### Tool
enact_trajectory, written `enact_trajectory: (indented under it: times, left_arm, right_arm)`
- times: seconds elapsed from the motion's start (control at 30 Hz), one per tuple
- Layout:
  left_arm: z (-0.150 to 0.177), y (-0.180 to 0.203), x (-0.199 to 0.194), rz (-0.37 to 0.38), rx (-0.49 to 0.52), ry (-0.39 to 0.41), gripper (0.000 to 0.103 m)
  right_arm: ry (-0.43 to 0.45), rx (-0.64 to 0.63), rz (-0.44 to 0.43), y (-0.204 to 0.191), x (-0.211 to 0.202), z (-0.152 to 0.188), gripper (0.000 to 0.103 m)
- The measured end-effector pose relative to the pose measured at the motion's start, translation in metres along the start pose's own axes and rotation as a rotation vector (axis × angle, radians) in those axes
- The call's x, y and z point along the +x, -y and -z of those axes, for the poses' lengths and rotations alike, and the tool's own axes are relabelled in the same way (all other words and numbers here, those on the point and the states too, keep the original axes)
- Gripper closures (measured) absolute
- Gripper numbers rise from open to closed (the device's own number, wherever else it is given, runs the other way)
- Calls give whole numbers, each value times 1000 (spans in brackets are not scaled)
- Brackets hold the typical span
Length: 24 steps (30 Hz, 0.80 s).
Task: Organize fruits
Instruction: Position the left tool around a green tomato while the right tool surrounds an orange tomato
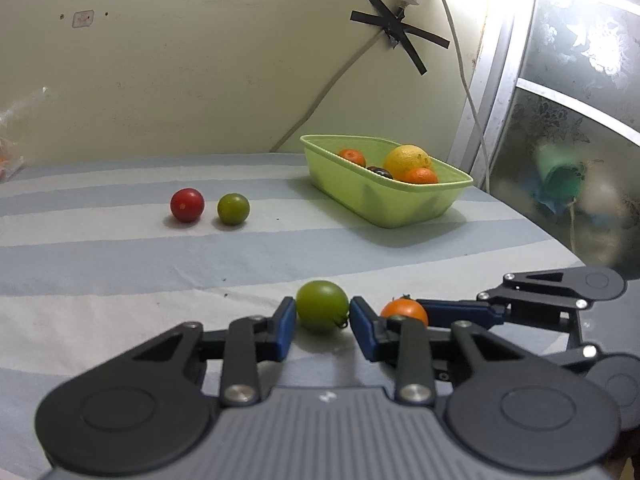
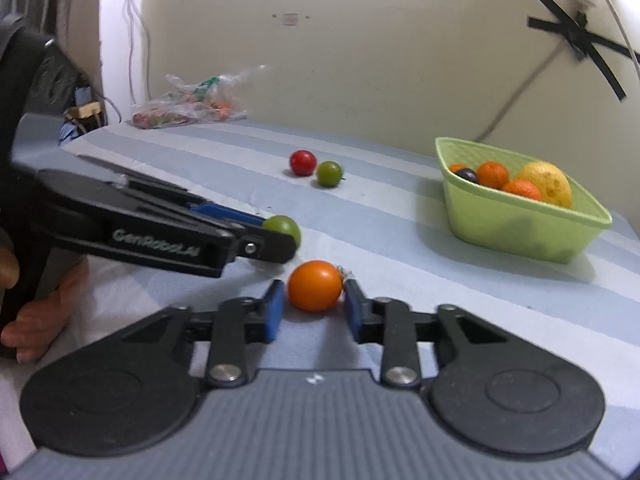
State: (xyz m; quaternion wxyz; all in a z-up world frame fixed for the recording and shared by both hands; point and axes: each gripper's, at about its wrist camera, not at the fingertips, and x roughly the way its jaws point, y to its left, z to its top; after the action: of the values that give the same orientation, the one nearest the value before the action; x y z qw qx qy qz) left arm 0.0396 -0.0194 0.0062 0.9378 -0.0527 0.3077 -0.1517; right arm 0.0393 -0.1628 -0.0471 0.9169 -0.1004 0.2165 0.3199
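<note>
My left gripper has its blue pads against both sides of a green tomato on the striped cloth. My right gripper has its pads around an orange tomato; the right pad touches, the left shows a small gap. The orange tomato and right gripper also show in the left wrist view, the green tomato and left gripper in the right wrist view. A red tomato and a second green tomato lie farther back. A green basket holds oranges and a lemon.
The table has a blue and white striped cloth. A plastic bag lies at the far left by the wall. A cable hangs down behind the basket. A window frame stands at the right.
</note>
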Motion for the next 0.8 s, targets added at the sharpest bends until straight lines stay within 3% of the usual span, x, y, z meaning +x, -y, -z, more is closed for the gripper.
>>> enact_trajectory:
  times: [0.8]
  left_arm:
    - [0,1,-3,16,10,16,73]
  right_arm:
    - [39,117,46,16,-5,2,70]
